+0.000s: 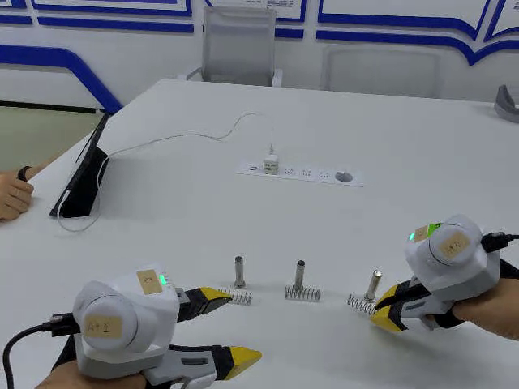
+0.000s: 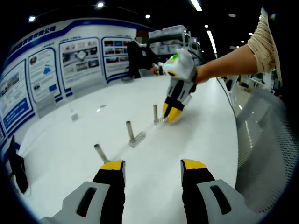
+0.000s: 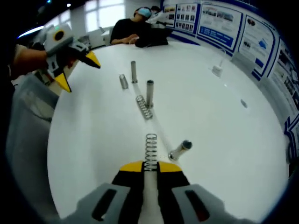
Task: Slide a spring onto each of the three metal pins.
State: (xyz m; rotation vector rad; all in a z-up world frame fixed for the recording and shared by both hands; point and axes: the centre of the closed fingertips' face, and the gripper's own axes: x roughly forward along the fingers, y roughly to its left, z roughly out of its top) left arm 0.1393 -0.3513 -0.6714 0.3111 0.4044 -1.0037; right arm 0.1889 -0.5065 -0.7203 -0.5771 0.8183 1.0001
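Observation:
Three short metal pins stand in a row on the white table (image 1: 389, 138): left pin (image 1: 239, 271), middle pin (image 1: 300, 274), right pin (image 1: 374, 284). A spring lies at the foot of each: left spring (image 1: 239, 297), middle spring (image 1: 302, 293), right spring (image 1: 359, 303). My right gripper (image 1: 386, 313) is shut on the near end of the right spring (image 3: 150, 150), which lies flat beside the right pin (image 3: 181, 149). My left gripper (image 1: 233, 327) stands open just left of the left spring, with nothing between its fingers (image 2: 112, 166). In the left gripper view the pins (image 2: 129, 130) run toward the right gripper (image 2: 174, 112).
A white power strip (image 1: 312, 173) with a plugged charger (image 1: 271, 162) lies mid-table, its cable trailing left to a dark tablet (image 1: 81, 182). A person's hand (image 1: 12, 194) rests at the left edge. Chairs (image 1: 239, 44) stand behind the table.

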